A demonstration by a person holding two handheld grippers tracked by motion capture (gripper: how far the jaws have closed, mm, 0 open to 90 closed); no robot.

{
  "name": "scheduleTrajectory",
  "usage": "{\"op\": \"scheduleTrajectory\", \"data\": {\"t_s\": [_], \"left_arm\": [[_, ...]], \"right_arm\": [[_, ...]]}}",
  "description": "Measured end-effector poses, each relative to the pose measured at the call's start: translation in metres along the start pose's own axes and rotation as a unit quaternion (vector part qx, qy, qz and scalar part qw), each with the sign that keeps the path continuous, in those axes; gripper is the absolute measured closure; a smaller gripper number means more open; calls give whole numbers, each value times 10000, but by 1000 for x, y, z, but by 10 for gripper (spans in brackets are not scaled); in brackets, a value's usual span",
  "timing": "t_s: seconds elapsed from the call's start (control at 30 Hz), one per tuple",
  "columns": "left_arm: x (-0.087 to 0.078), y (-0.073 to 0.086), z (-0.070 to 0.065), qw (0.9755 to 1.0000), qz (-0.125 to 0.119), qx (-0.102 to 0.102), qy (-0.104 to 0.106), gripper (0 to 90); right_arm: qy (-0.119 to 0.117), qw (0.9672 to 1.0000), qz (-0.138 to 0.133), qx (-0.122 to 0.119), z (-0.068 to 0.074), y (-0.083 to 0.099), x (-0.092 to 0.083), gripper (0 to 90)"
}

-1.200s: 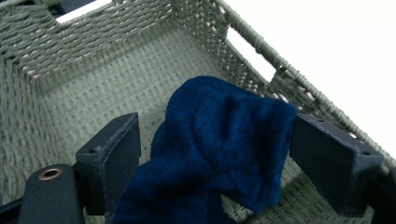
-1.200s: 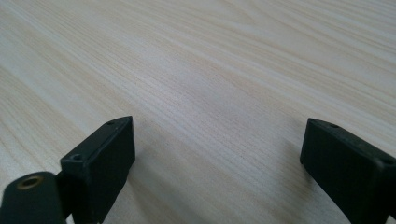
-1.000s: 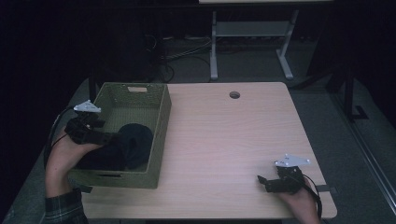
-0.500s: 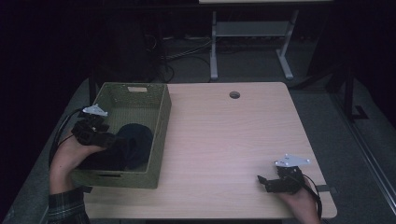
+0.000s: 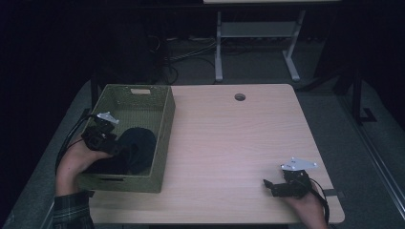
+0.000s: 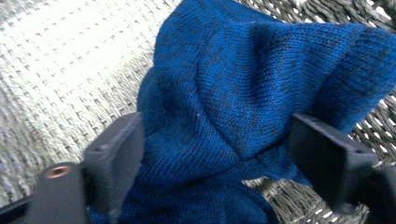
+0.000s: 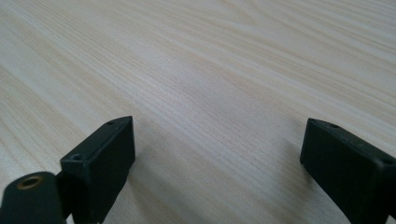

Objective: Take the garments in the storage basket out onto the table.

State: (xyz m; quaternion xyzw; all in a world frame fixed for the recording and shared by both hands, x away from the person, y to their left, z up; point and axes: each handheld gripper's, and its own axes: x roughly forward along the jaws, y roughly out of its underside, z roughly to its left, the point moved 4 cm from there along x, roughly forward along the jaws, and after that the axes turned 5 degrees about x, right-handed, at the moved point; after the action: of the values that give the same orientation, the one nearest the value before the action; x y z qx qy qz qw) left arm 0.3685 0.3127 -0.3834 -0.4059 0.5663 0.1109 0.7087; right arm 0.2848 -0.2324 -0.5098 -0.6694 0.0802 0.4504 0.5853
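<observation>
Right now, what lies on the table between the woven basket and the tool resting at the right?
Nothing: in the high view the table is bare wood from the basket across to the right tool.

In the left gripper view, the blue knitted garment runs off the bottom and right edges, so its kind cannot be told. In the high view it reads as a dark lump in the woven basket (colour lost), partly hidden behind the left gripper.
</observation>
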Motion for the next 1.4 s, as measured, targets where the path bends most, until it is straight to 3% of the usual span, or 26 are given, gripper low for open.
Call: {"op": "scheduleTrajectory", "data": {"t_s": [0.17, 0.37, 0.57, 0.83, 1.03, 1.4], "left_arm": [[3, 0, 0, 9999, 65, 41, 100, 299], [6, 0, -2, 9993, 132, 25, 359, 490], [9, -3, -1, 9990, 254, -85, 360, 663], [6, -7, 1, 9990, 247, -80, 355, 692], [-6, -15, 2, 9989, 242, -40, 406, 695], [-33, -34, -2, 9991, 313, 121, 258, 700]], "right_arm": [[0, 10000, 0, 0, 0, 0, 0, 98], [0, 10000, 1, 0, 0, 0, 0, 98], [0, 10000, 0, -1, 0, 0, 0, 99], [0, 10000, -1, 1, 0, 0, 0, 98], [0, 10000, -1, 0, 0, 0, 0, 99], [-2, 10000, 2, -7, 0, 0, 0, 99]]}}
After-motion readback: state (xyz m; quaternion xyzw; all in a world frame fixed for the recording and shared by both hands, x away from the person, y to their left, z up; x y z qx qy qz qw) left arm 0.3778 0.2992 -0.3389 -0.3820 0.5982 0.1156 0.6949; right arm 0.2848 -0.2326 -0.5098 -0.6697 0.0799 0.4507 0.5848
